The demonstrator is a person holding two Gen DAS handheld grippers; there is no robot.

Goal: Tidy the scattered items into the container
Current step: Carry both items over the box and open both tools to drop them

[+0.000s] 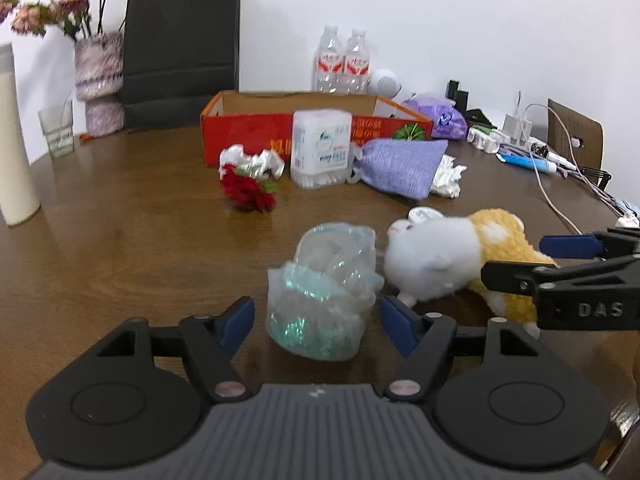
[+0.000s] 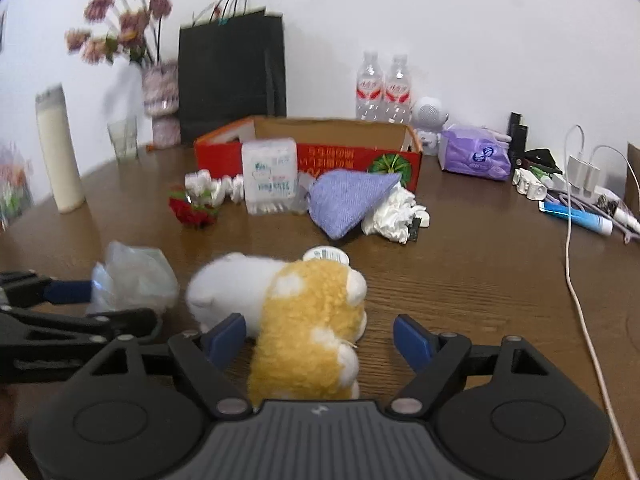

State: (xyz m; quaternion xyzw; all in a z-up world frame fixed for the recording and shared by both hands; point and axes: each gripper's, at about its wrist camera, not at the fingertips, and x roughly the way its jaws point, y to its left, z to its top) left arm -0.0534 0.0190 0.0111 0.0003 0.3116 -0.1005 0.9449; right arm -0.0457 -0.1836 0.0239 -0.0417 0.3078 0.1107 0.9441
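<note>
My left gripper (image 1: 318,320) is open, its blue pads on either side of a crumpled clear plastic bag (image 1: 324,296) on the wooden table. My right gripper (image 2: 320,340) is open around the rear of a yellow and white plush toy (image 2: 296,308) lying on its side; the toy also shows in the left wrist view (image 1: 452,260). The bag shows left of the toy in the right wrist view (image 2: 132,276). The red open cardboard box (image 1: 256,132) stands at the back. In front of it lie a red flower (image 1: 248,192), a cotton swab box (image 1: 320,148), a purple pouch (image 1: 400,168) and crumpled white paper (image 1: 448,180).
A black paper bag (image 1: 180,52), a flower vase (image 1: 98,84), a glass (image 1: 58,132) and a cream bottle (image 1: 14,136) stand at the back left. Two water bottles (image 1: 342,60), a purple tissue pack (image 1: 440,116), chargers and cables (image 2: 576,264) lie at the right.
</note>
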